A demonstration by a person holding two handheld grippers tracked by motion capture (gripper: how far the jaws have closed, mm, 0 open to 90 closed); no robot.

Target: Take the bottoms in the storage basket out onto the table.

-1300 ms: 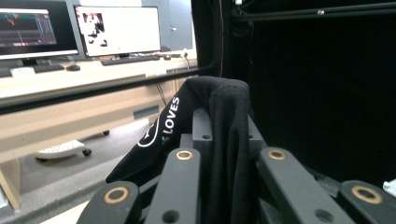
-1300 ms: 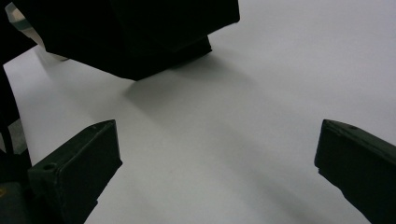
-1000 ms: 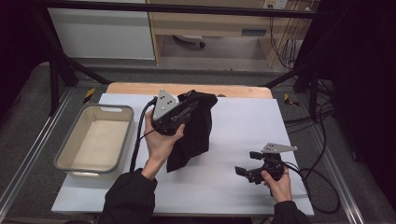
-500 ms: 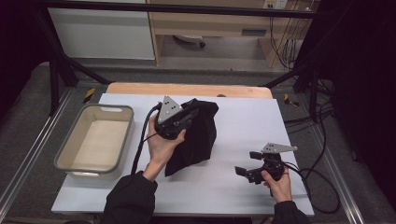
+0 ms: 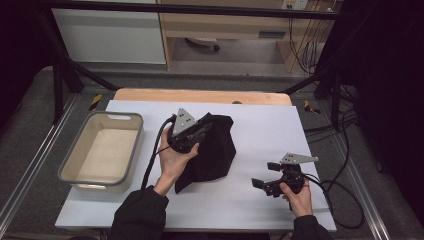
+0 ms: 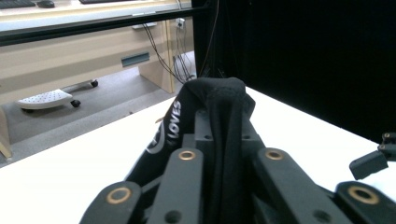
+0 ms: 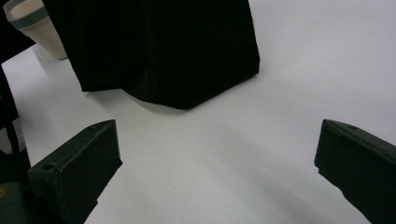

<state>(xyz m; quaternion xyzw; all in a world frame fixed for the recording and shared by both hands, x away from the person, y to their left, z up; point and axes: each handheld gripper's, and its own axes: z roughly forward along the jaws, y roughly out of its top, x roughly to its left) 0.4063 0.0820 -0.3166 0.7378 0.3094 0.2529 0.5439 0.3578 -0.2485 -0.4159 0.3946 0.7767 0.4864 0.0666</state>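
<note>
- High view: left gripper (image 5: pixel 192 131) jaws clamped on black garment (image 5: pixel 212 155), lifted, hem on bench (image 5: pixel 260 125).
- Right gripper (image 5: pixel 272 185): jaws apart, empty.
- Risk: thin fold could slip free; trailing hem may drag, missing beige tub (image 5: pixel 80 160).

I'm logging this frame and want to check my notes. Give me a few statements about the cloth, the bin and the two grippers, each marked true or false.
1. The left gripper is shut on the black cloth. True; in the left gripper view the fabric is pinched between its jaws.
2. The right gripper holds a corner of the cloth. False; its jaws stand wide apart over the bare white table, short of the cloth.
3. The cloth lies inside the beige bin. False; the bin holds nothing, and the cloth is to its right.
4. White lettering shows on the cloth. True; it shows in the left gripper view.
</note>
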